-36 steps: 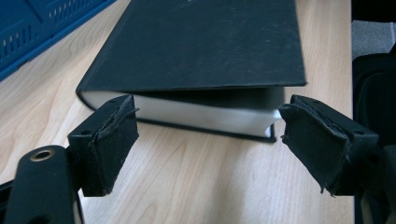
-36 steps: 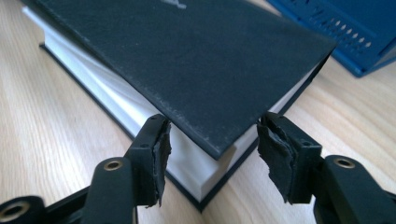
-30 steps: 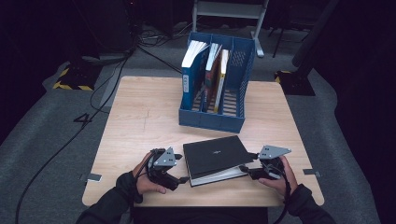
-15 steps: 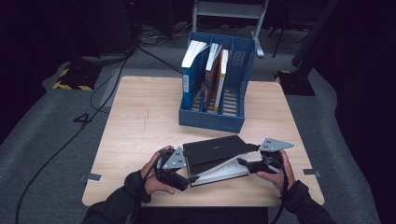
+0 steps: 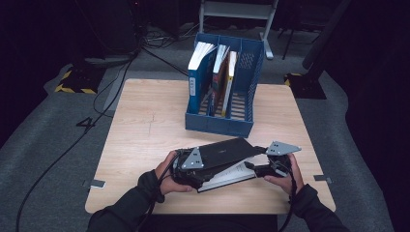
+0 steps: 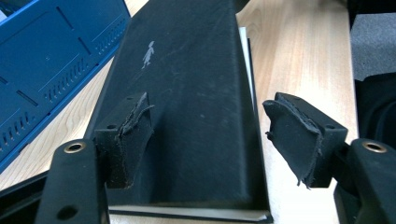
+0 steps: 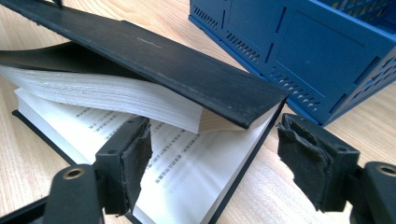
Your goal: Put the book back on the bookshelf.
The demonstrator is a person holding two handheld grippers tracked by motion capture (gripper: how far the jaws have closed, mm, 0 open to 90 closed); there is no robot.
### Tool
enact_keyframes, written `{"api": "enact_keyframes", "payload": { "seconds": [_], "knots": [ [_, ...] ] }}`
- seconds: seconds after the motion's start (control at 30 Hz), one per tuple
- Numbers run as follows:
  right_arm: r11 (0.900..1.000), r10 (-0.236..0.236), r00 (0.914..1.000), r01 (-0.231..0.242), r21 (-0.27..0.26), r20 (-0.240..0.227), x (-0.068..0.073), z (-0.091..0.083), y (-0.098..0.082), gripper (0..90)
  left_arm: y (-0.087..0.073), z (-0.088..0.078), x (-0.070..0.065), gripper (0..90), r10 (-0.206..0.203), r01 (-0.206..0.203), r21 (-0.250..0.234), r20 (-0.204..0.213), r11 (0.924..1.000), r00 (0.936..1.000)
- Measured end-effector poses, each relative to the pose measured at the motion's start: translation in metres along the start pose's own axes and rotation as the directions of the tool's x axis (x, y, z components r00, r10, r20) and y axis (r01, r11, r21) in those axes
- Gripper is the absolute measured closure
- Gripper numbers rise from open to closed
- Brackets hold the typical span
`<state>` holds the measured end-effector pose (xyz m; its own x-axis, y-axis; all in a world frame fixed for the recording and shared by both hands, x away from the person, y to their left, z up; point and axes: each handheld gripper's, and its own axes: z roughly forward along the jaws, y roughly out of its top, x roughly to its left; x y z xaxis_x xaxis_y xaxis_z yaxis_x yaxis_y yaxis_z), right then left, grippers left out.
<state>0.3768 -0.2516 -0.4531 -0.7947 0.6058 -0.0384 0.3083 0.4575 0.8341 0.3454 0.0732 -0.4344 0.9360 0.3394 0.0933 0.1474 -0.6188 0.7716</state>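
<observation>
now the black book (image 5: pixel 223 162) is lying at the near edge of the table (image 5: pixel 145 125), its cover tilting up. the left gripper (image 5: pixel 191 169) is straddling its left end, jaws just narrowing yet not pinching it, while the right gripper (image 5: pixel 258 169) is waiting open-jawed at the right end, near the blue file rack (image 5: pixel 225 123).

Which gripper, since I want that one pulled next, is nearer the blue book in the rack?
Left. The left gripper is almost directly in front of the blue book; the right gripper is farther off to the right.
</observation>
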Motion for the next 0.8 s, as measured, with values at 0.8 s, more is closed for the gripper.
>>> {"api": "enact_keyframes", "payload": {
  "seconds": [0.8],
  "knots": [
    [1.0, -0.019, 0.9998, 0.019, -0.003, 0.003, 0.0, 0.002, -0.001, 29.4, 0.006, 0.015, -0.006, 37.0, 0.047, -0.033, 0.119, -0.113, 0.9924, 0.9925]
  ]
}}
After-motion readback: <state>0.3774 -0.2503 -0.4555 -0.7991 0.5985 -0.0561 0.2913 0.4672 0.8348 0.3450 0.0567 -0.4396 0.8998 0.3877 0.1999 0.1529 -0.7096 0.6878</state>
